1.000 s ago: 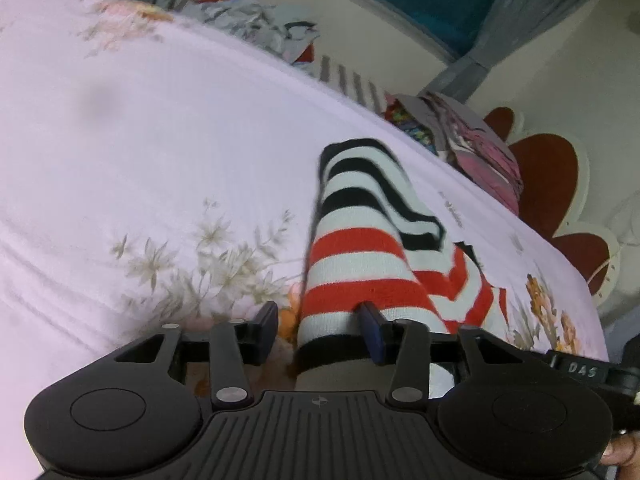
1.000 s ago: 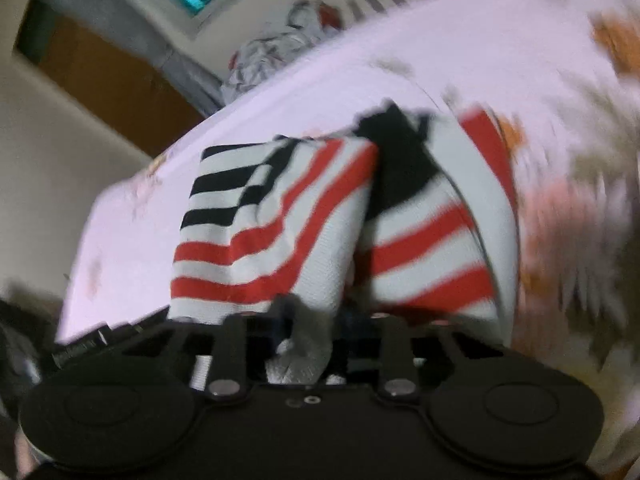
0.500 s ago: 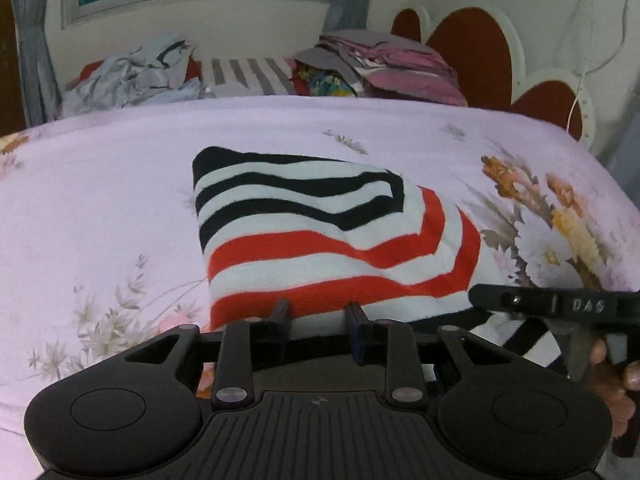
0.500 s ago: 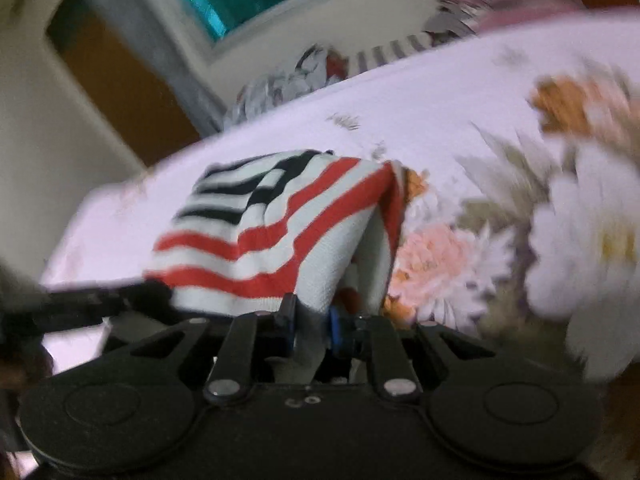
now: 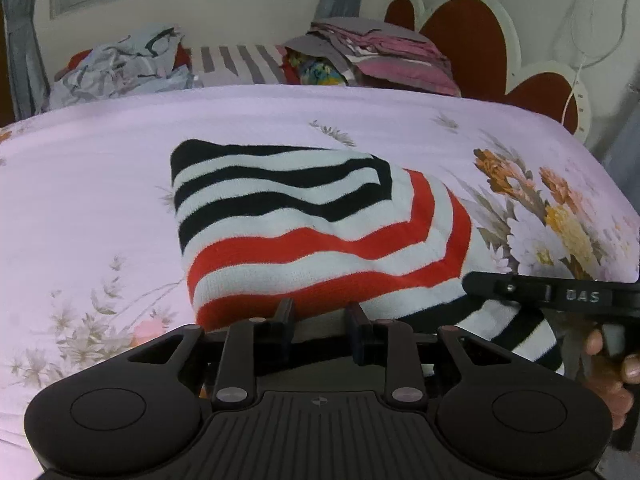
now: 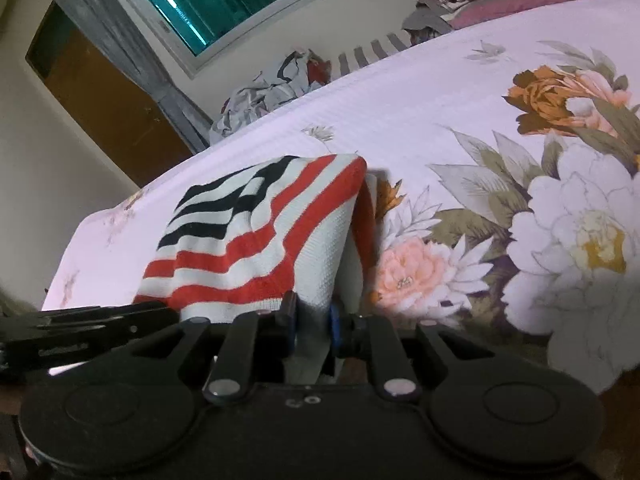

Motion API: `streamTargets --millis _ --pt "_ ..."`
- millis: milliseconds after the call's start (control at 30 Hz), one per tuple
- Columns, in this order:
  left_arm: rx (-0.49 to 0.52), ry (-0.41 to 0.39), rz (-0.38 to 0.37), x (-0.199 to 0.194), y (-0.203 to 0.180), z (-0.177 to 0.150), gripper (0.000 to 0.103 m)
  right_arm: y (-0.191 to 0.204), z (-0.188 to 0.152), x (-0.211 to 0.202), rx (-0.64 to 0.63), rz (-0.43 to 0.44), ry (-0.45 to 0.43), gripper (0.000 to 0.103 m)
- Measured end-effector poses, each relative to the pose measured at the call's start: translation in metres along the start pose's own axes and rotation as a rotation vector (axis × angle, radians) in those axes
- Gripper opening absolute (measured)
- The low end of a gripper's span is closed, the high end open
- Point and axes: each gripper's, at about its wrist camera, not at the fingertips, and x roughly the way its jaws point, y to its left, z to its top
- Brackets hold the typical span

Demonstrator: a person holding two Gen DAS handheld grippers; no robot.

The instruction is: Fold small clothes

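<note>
A small knit garment with red, white and black stripes (image 5: 312, 232) lies folded over on the pink floral bedspread (image 5: 100, 184). My left gripper (image 5: 320, 320) is shut on its near hem. My right gripper (image 6: 312, 316) is shut on the near right corner of the same garment (image 6: 256, 240), which rises in a fold just ahead of its fingers. The right gripper's black body (image 5: 560, 296) shows at the right edge of the left wrist view, over a striped part of the garment.
Crumpled grey clothes (image 5: 120, 68) and a stack of pink and grey folded fabric (image 5: 380, 52) lie beyond the bed's far edge, under a window. A red and white heart-shaped headboard (image 5: 472, 40) stands at the right. Large printed flowers (image 6: 560, 220) cover the bedspread's right side.
Both grippers swung around with the garment and drew it toward the near edge. It went from hanging bunched and upright to lying spread flat on the bed. Both grips held.
</note>
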Motion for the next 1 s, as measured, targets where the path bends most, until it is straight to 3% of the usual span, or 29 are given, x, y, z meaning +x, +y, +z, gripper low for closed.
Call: streamTargets --millis 233,333,400,533,667,733,800,833,900,1000 --pt "0.028 -0.016 0.006 -0.013 0.007 -0.008 0.028 0.008 -0.009 0.000 -0.038 -0.007 0.036 0.018" --pt "0.016 -0.069 -0.023 -0.039 0.002 -0.009 0.029 0.020 -0.001 -0.027 -0.062 -0.070 -0.054 0.023" --pt "0.021 -0.085 -0.023 -0.057 -0.002 -0.019 0.029 0.031 0.000 -0.048 -0.109 -0.045 -0.079 0.022" --pt "0.014 -0.041 -0.020 -0.062 -0.004 -0.047 0.028 0.059 -0.023 -0.057 -0.283 0.009 0.012 0.019" --pt "-0.014 0.019 -0.032 -0.046 -0.003 -0.065 0.028 0.053 -0.045 -0.034 -0.361 -0.092 0.119 0.013" --pt "-0.043 0.022 -0.052 -0.049 0.002 -0.059 0.028 0.052 -0.038 -0.035 -0.340 -0.076 0.126 0.013" --pt "-0.041 -0.029 -0.055 -0.058 0.006 -0.047 0.028 0.055 -0.025 -0.044 -0.334 -0.056 0.066 0.013" --pt "-0.019 -0.060 -0.041 -0.061 0.007 -0.037 0.029 0.056 -0.016 -0.048 -0.327 -0.062 0.016 0.021" --pt "0.016 -0.089 0.019 -0.055 0.009 -0.015 0.029 0.056 0.003 -0.039 -0.313 -0.094 -0.029 0.021" --pt "0.004 -0.095 0.030 -0.027 0.020 0.017 0.029 0.054 0.034 -0.005 -0.253 -0.117 -0.041 0.018"
